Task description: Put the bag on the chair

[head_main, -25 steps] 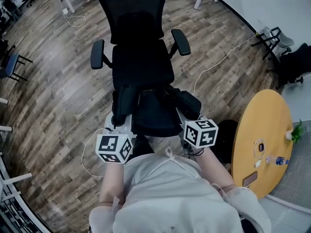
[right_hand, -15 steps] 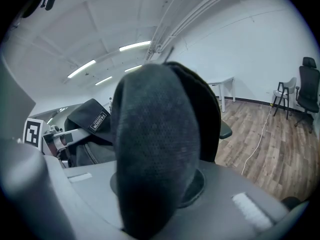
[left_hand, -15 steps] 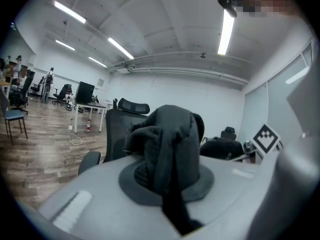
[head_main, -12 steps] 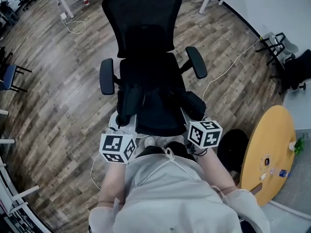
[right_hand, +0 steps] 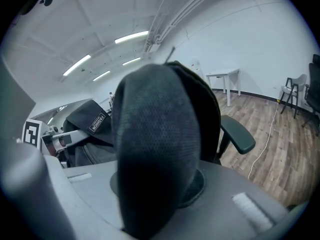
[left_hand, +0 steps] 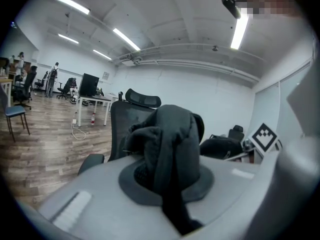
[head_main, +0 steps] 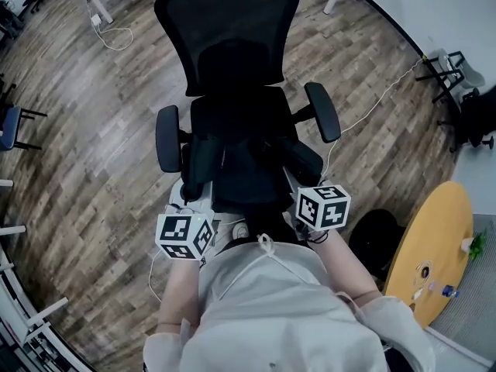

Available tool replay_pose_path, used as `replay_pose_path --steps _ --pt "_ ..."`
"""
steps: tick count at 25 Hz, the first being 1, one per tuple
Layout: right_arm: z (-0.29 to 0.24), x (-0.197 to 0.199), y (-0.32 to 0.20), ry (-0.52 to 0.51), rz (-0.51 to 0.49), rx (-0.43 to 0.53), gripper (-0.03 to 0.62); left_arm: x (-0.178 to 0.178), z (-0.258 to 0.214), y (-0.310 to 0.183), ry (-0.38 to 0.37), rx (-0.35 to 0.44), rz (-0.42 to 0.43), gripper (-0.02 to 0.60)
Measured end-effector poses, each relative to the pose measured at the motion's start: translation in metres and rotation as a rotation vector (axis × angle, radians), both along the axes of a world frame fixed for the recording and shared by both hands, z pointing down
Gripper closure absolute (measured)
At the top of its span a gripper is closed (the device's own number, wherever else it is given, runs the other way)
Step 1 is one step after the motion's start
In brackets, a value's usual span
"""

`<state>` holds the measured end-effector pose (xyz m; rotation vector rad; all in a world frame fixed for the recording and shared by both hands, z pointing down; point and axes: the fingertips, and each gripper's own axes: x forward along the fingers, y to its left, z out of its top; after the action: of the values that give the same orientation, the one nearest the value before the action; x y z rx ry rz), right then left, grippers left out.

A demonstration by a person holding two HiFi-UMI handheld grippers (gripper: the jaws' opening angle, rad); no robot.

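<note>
A black office chair (head_main: 229,49) stands in front of me, its seat (head_main: 236,113) facing me between two armrests. The black bag (head_main: 246,173) hangs at the seat's front edge, held up by its two shoulder straps. My left gripper (head_main: 193,201) is shut on the left strap, a bunch of black fabric (left_hand: 169,149) caught between the jaws. The right gripper (head_main: 299,183) is shut on the padded mesh strap (right_hand: 154,149). In the right gripper view the bag's body (right_hand: 85,121) with a small label lies to the left, and a chair armrest (right_hand: 239,134) to the right.
A round yellow table (head_main: 434,246) with small items stands at the right, a black round object (head_main: 377,235) beside it. A white cable (head_main: 373,105) runs over the wooden floor right of the chair. A blue chair (head_main: 12,122) is at the far left, desk legs behind.
The chair has come closer, and the bag's top now lies between the armrests at the seat's front. Both grippers have stayed shut on the straps.
</note>
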<state>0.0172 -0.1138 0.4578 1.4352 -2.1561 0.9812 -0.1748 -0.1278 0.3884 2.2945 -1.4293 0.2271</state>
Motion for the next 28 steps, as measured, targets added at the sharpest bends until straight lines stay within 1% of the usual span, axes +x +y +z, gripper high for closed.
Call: replay_pose_path --steps 8,13,20,28 --pt "0.021 0.005 -0.111 0.003 -0.074 -0.030 0.571 0.005 0.025 -0.099 -0.036 -0.041 -0.062 0.555" --pt "0.042 0.012 -0.177 0.005 -0.104 -0.053 0.571 0.011 0.052 -0.159 -0.059 -0.083 -0.086 0.555" --pt "0.102 0.016 -0.247 0.018 -0.128 -0.106 0.571 0.013 0.123 -0.229 -0.100 -0.181 -0.093 0.554" --pt "0.182 0.010 -0.288 0.045 -0.124 -0.188 0.571 0.005 0.213 -0.272 -0.142 -0.309 -0.080 0.554"
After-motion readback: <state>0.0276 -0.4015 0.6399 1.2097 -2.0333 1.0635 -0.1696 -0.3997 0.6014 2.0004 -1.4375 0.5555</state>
